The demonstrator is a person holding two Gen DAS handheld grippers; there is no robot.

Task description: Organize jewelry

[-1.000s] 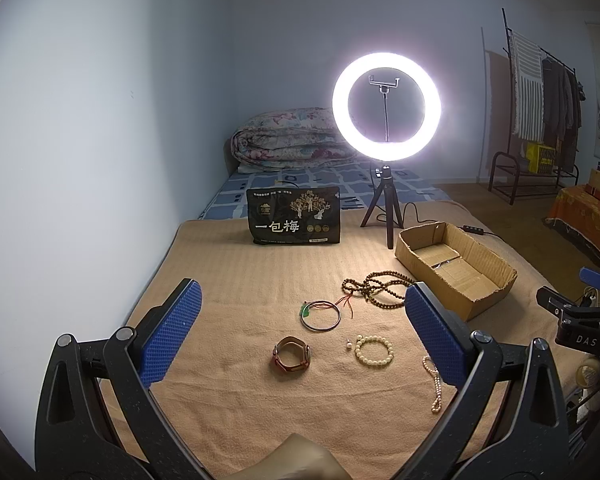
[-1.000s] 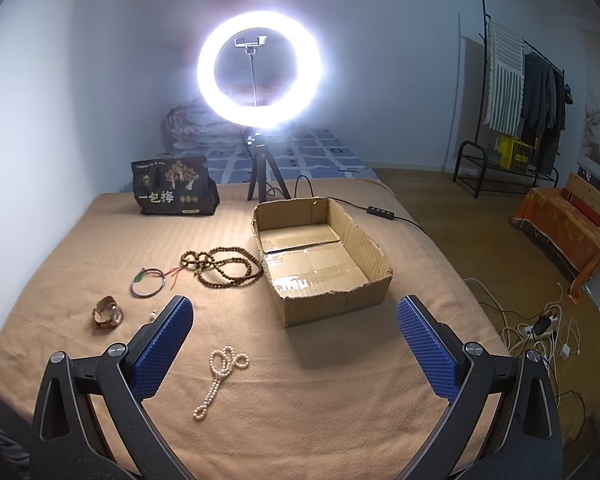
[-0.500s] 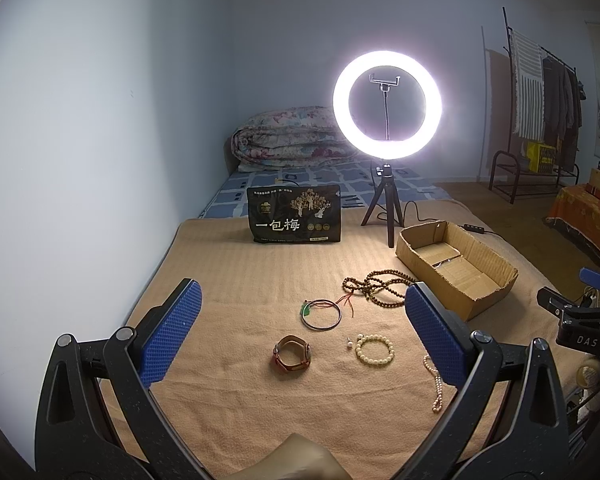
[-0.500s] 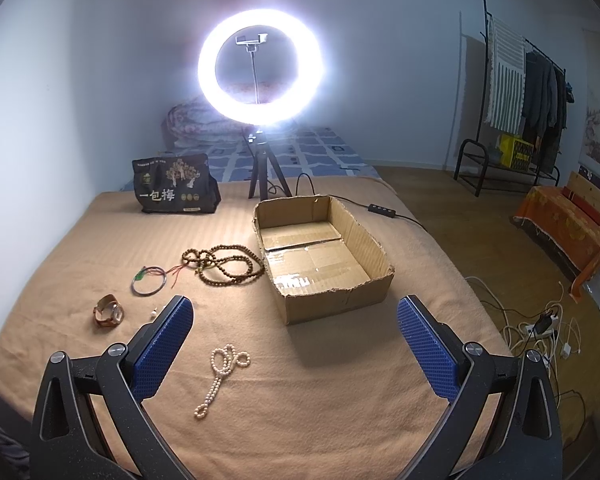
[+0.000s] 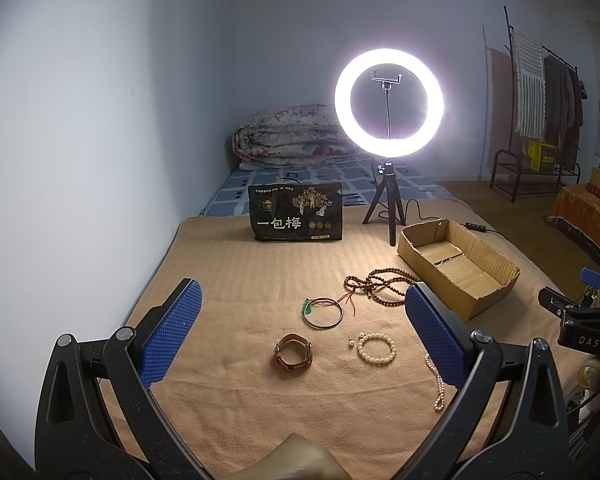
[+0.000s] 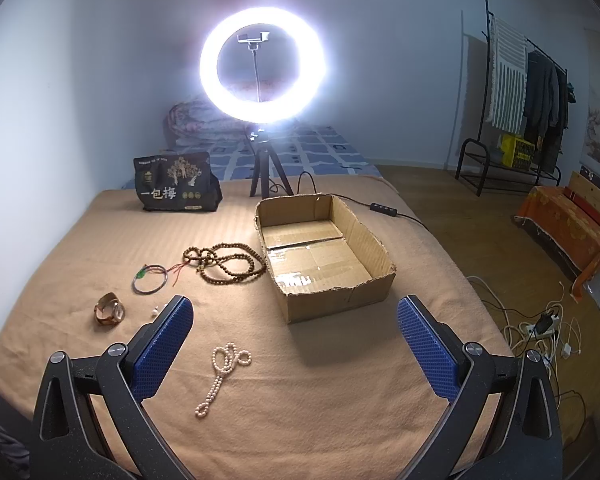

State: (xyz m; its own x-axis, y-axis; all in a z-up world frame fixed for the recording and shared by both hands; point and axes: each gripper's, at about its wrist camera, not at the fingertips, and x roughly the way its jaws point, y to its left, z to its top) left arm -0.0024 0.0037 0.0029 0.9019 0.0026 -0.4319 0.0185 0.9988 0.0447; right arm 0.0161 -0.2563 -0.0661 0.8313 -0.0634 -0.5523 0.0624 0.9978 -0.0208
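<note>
Left wrist view: the left gripper (image 5: 300,334) hangs above the tan blanket (image 5: 228,272) with its jaws spread wide and nothing between the blue pads (image 5: 171,340). Framed between them lie the leather-strapped watch (image 5: 294,357), the thin bangle with green charm and red cord (image 5: 323,312), a cream bead bracelet (image 5: 377,352) and, just beside it, a tiny pale piece (image 5: 351,344) too small to identify, perhaps an earring. The brown bead strand (image 5: 380,285) lies coiled farther off, close to the cardboard box (image 5: 488,304).

Right wrist view: the right gripper (image 6: 294,350) is likewise spread and empty, held over the blanket with the pearl necklace (image 6: 222,372) lying loose just ahead of its left pad (image 6: 162,352). The box (image 6: 336,300) stands open and appears empty, near the strand (image 6: 224,262); the watch (image 6: 110,309) and bangle (image 6: 150,278) lie well to the left.

No item has yet been collected, so the step in hand is judged to be the first pick. Suggested technique: let each gripper take what lies nearest, the right the pearls, the left the watch or bracelet. Descend until both pads touch the blanket on either side of a bunched part of the pearl loops, then close, since a single strand may slip through. Lift slowly so that the trailing end clears the box wall before release. The soft blanket yields, so slight downward pressure should help the pads get under the beads
</note>
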